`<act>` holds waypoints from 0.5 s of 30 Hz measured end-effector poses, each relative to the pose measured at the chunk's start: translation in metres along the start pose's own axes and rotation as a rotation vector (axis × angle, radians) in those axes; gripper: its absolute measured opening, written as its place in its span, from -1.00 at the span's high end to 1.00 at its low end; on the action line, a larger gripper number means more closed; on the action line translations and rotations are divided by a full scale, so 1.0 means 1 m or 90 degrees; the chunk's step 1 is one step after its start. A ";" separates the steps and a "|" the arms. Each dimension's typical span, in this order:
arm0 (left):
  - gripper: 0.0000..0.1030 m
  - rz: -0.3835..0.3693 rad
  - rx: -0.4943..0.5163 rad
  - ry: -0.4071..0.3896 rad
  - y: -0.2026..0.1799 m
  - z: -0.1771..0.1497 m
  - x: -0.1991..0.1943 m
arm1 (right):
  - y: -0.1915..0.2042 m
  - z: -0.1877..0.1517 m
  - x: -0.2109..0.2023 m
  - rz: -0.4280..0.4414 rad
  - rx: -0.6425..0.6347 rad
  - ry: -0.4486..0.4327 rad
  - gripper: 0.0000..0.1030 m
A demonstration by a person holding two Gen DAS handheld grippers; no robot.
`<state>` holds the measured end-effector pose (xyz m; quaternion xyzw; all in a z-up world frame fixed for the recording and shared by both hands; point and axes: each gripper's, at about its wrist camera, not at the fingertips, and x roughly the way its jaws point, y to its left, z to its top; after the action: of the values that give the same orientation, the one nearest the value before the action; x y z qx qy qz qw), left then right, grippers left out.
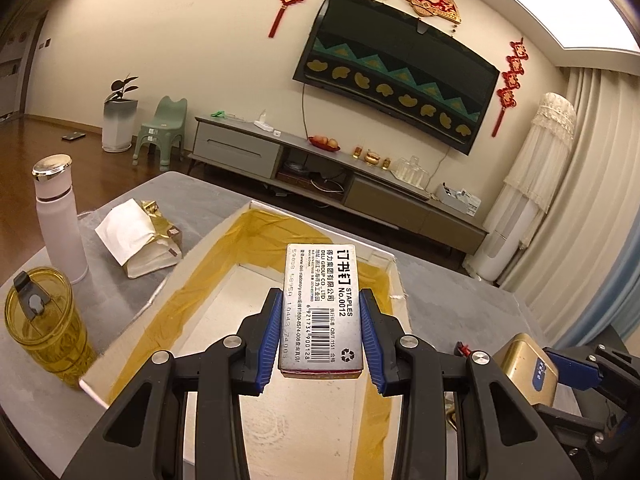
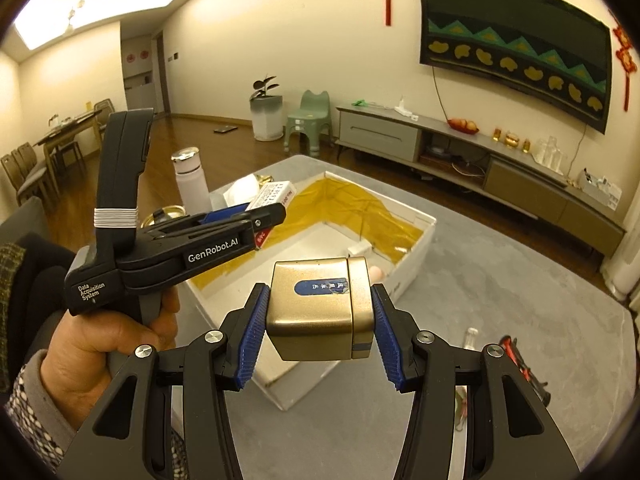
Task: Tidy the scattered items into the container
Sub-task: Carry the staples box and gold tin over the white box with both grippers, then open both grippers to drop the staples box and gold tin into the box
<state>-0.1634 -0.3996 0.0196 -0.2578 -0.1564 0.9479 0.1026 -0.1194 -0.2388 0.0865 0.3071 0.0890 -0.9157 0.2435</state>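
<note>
Left gripper (image 1: 320,336) has its blue fingers (image 1: 270,332) pinching a box of staples (image 1: 322,308), held in the air over the open white container (image 1: 168,288) with the yellow lining. Right gripper (image 2: 322,334) fingers clamp a gold tin (image 2: 320,312) with a blue label, hovering above the container's near corner, just right of the left gripper. Container sits on the grey counter (image 2: 500,280). Far left of the container: a white bottle (image 1: 60,216), a yellow tumbler (image 1: 44,324), a white-and-gold packet (image 1: 138,236). A red-and-black item (image 2: 524,364) lies on the counter at the right. A hand (image 2: 108,340) grips the left gripper's handle.
</note>
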 end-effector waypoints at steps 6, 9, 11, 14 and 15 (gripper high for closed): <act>0.25 0.028 0.007 0.012 0.016 0.007 0.003 | 0.006 0.011 0.019 0.015 0.001 0.013 -0.03; 0.25 0.040 0.004 0.029 0.030 0.010 0.007 | 0.012 0.015 0.031 0.018 -0.006 0.024 -0.03; 0.25 0.058 0.004 0.031 0.038 0.010 0.007 | 0.018 0.016 0.040 0.019 -0.015 0.033 -0.03; 0.25 0.071 -0.003 0.038 0.050 0.008 0.009 | 0.024 0.015 0.052 0.019 -0.027 0.045 -0.03; 0.25 0.074 -0.001 0.041 0.052 0.007 0.010 | 0.026 0.014 0.058 0.018 -0.030 0.051 -0.03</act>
<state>-0.1811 -0.4473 0.0028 -0.2970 -0.1388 0.9433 0.0520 -0.1538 -0.2888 0.0626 0.3388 0.1155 -0.8969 0.2598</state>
